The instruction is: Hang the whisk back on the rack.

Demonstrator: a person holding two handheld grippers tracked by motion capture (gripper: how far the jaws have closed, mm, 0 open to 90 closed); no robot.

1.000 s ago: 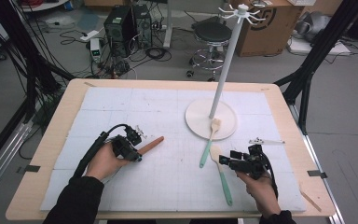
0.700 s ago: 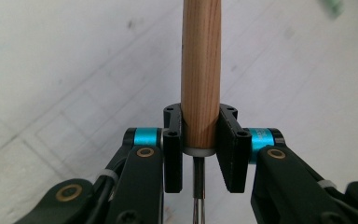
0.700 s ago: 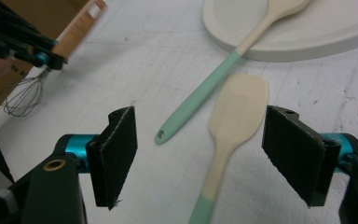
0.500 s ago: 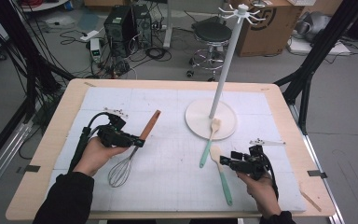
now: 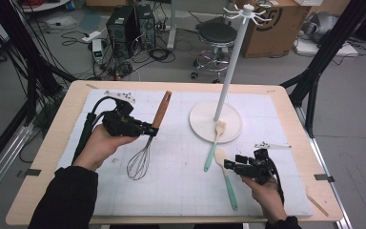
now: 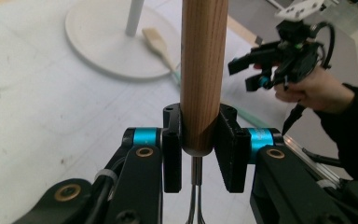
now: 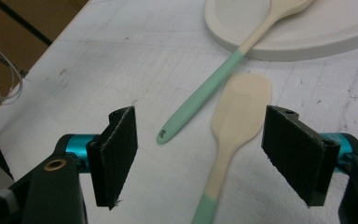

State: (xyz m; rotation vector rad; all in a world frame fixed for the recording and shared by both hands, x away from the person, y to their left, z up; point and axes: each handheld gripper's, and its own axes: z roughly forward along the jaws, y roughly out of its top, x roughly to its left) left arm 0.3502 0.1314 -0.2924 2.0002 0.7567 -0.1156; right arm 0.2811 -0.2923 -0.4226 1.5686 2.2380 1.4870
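White gridded matting covers the pale wooden desk [image 5: 47, 157], with cables and a stool on the grey floor beyond its far edge.

Near the desk's front edge, toward its right corner, the right gripper [image 5: 238, 164] is held low and level in the person's hand, its jaws standing wide apart with nothing between the pads. Just under and ahead of it lies a cream-bladed spatula with a mint-green handle [image 7: 235, 121], handle toward the front edge.

Over the left half, the left gripper [image 5: 151, 130] is clamped on the wire whisk with a round wooden handle [image 5: 161, 110], gripping the handle's lower end. The whisk is clear of the desk, its long axis tilted: handle up and toward the far edge, wire loops down toward the front. The left wrist is raised, knuckles up.

Farther, right of centre, a second mint-handled spatula [image 5: 214, 143] rests its cream blade on the round white base of the tall hook stand [image 5: 228, 125].
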